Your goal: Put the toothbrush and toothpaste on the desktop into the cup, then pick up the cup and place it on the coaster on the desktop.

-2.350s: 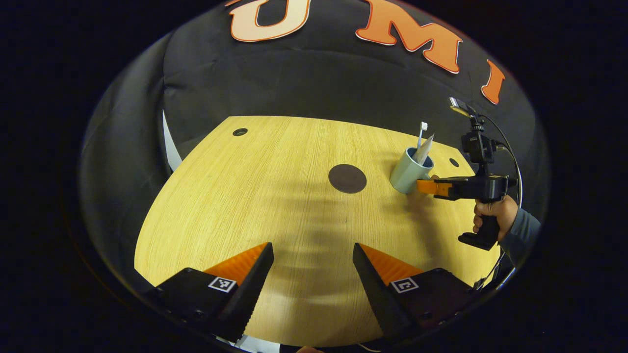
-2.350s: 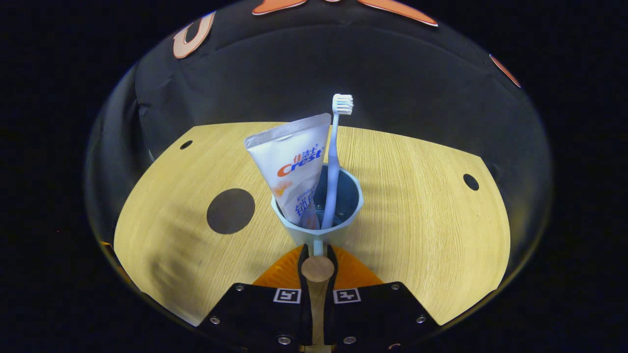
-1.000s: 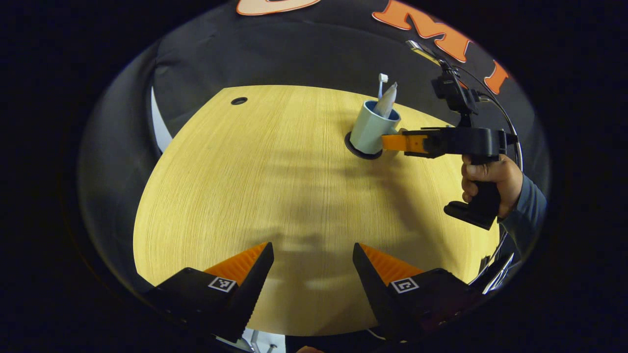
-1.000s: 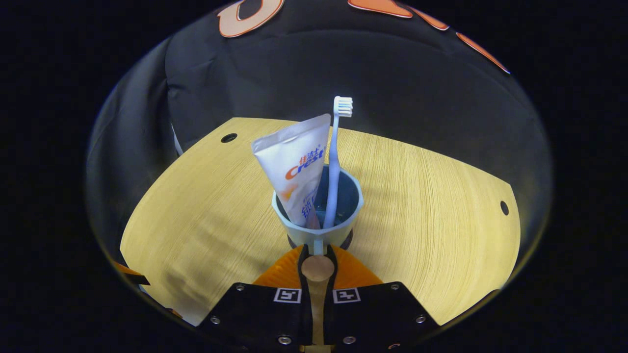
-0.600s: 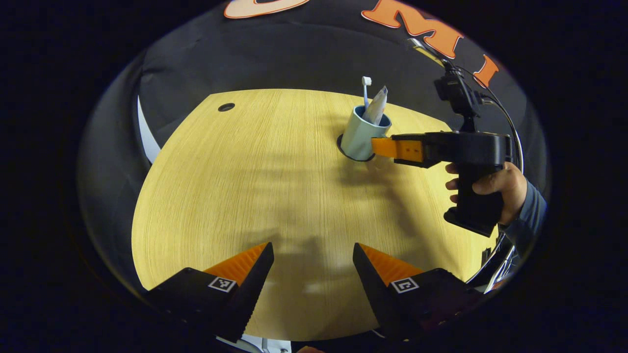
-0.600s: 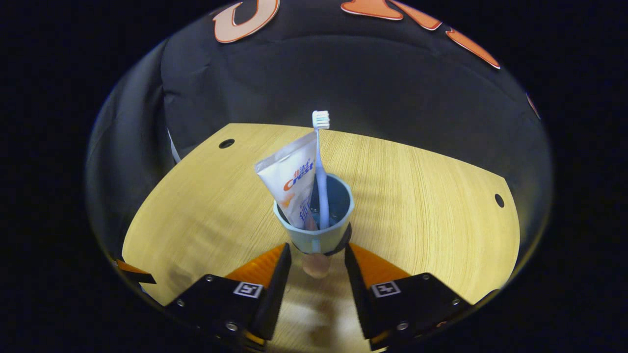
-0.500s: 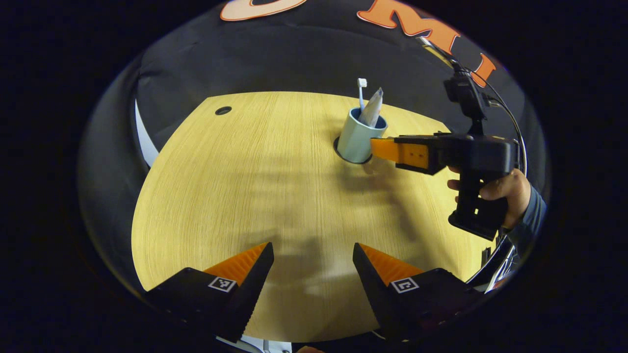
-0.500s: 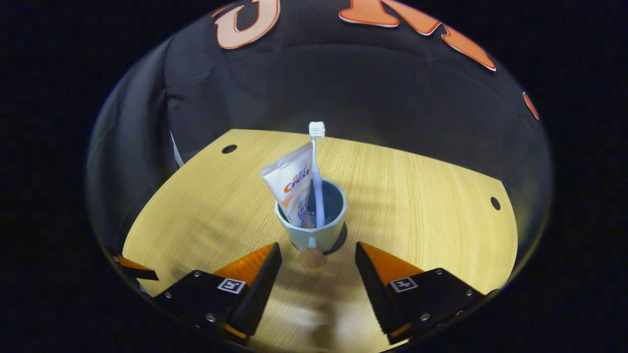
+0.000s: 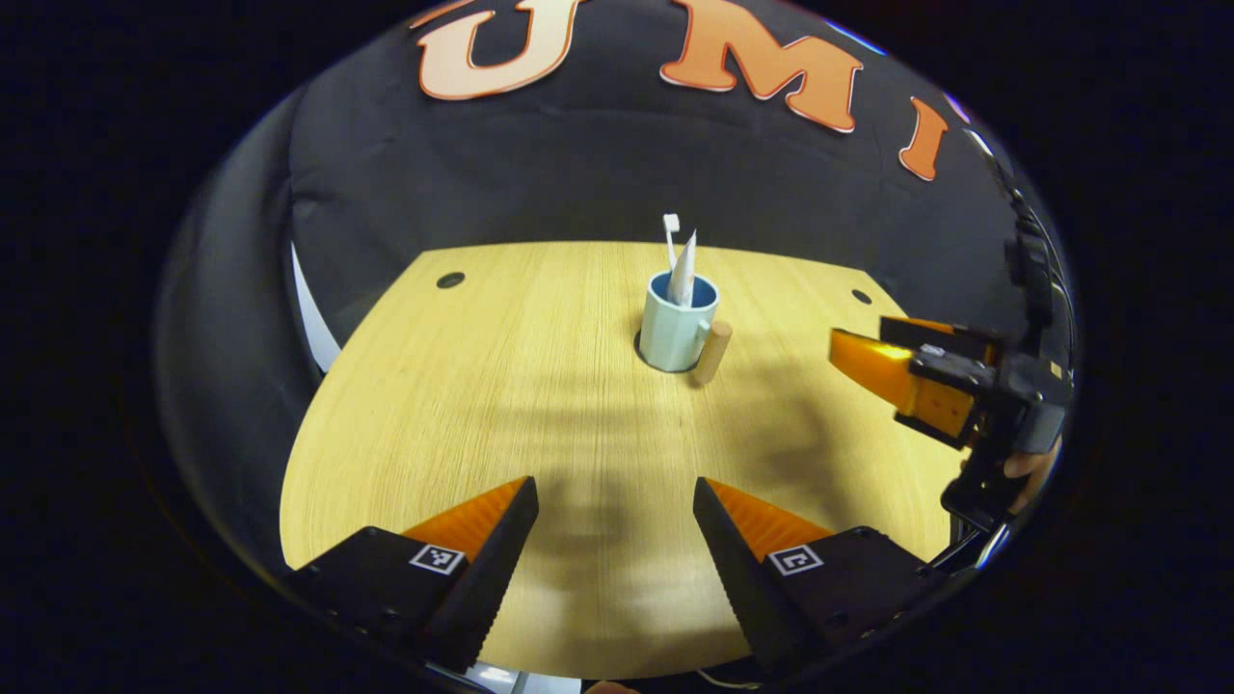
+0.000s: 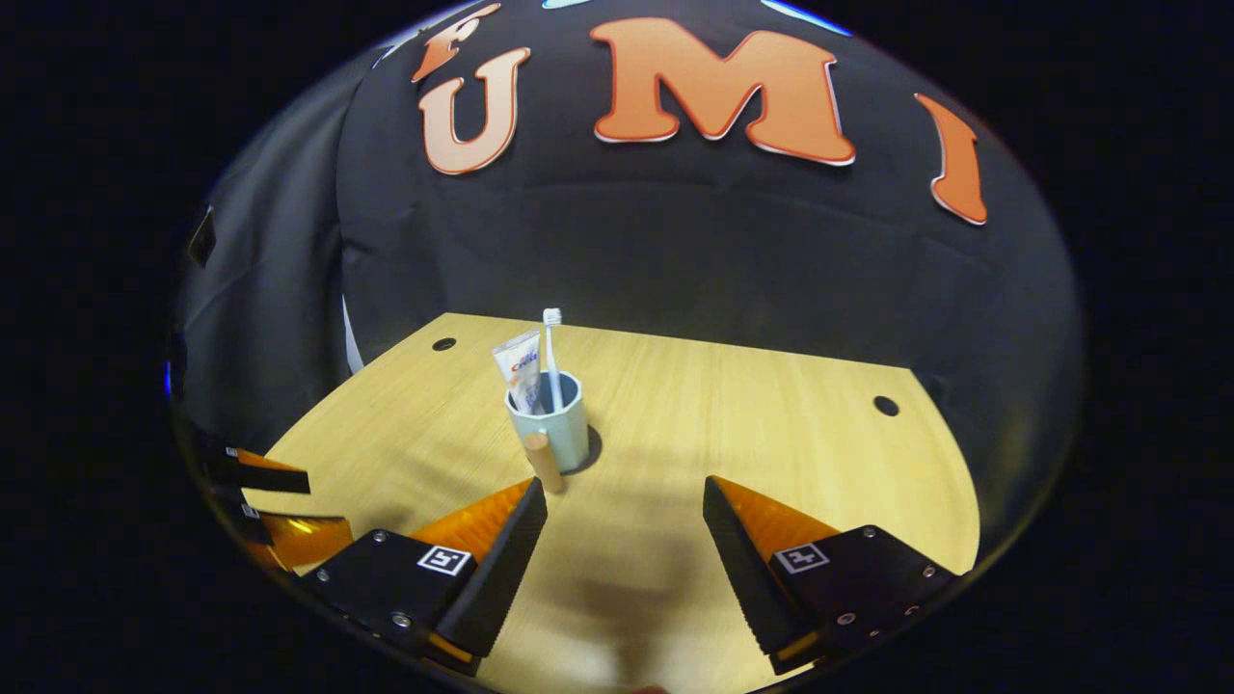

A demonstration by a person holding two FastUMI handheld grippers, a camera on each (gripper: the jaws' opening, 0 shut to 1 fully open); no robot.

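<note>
A pale blue cup [image 9: 673,334] [image 10: 552,428] with a wooden handle [image 9: 713,353] [image 10: 543,461] stands upright on the dark round coaster [image 9: 640,344] [image 10: 588,450] near the middle of the wooden desktop [image 9: 501,405]. The toothbrush [image 9: 671,236] [image 10: 552,352] and toothpaste tube [image 9: 685,270] [image 10: 522,376] stand inside the cup. My left gripper [image 9: 615,496] is open above the near edge of the desk. My right gripper [image 10: 625,496] is open, drawn back from the cup, with nothing between its fingers. In the left gripper view the right gripper [image 9: 901,381] hangs at the far right.
Small round holes [image 9: 450,280] [image 9: 861,296] sit in the desktop's far corners. A white strip [image 9: 307,308] shows past the desk's left edge. In the right gripper view the left gripper [image 10: 270,501] is low at the left edge.
The right gripper carried the cup left onto the coaster, opened off its handle and pulled back toward the desk's near right. The cup stays on the coaster. The left gripper stayed open.
</note>
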